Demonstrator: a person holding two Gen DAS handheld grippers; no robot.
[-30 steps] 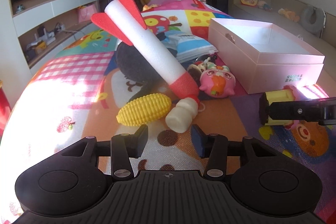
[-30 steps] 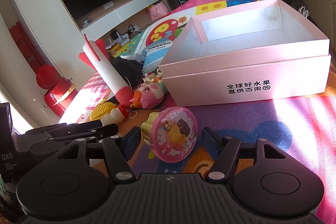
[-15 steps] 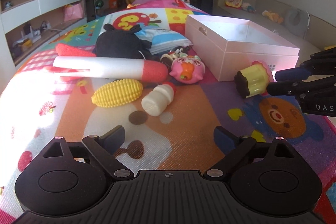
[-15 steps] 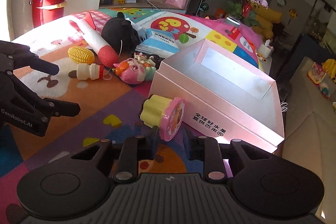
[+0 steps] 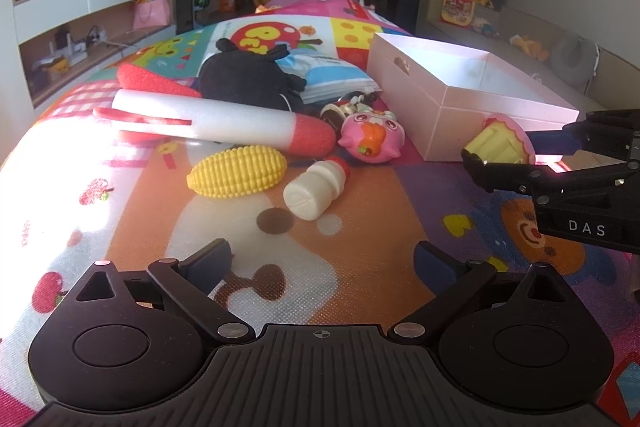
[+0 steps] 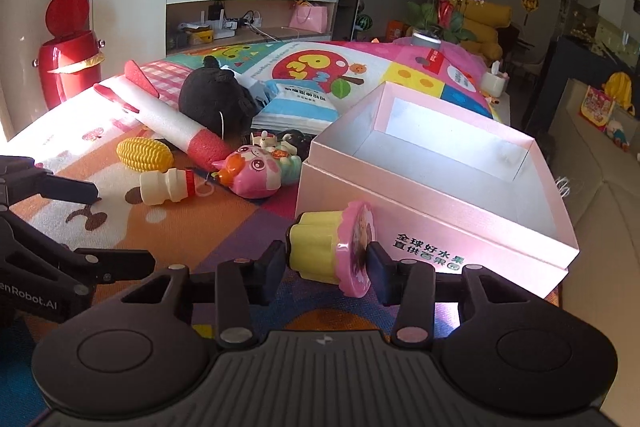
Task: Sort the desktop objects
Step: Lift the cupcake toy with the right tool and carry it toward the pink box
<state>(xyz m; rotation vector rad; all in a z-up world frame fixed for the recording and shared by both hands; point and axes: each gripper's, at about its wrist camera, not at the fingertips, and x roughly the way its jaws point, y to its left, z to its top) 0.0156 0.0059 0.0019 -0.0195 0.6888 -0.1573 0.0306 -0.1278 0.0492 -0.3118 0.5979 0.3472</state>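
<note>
The right gripper (image 6: 326, 261) carries "DAS" on its side; the left gripper (image 5: 322, 263) reads "enRobot.AI", its start cut off; the pink box (image 6: 436, 227) bears green Chinese characters; the book (image 6: 300, 103) has print too small to read. The right fingers (image 6: 272, 263) pinch the cupcake toy (image 6: 332, 251) against the box's front wall while easing apart; the left fingers (image 5: 208, 263) spread wide over the play mat (image 5: 340, 251), nothing between. Corn (image 5: 238, 175), bottle (image 5: 314, 191), pink pig (image 5: 372, 139), foam rocket (image 5: 216, 123) and black plush (image 5: 240, 79) crowd left of the box.
</note>
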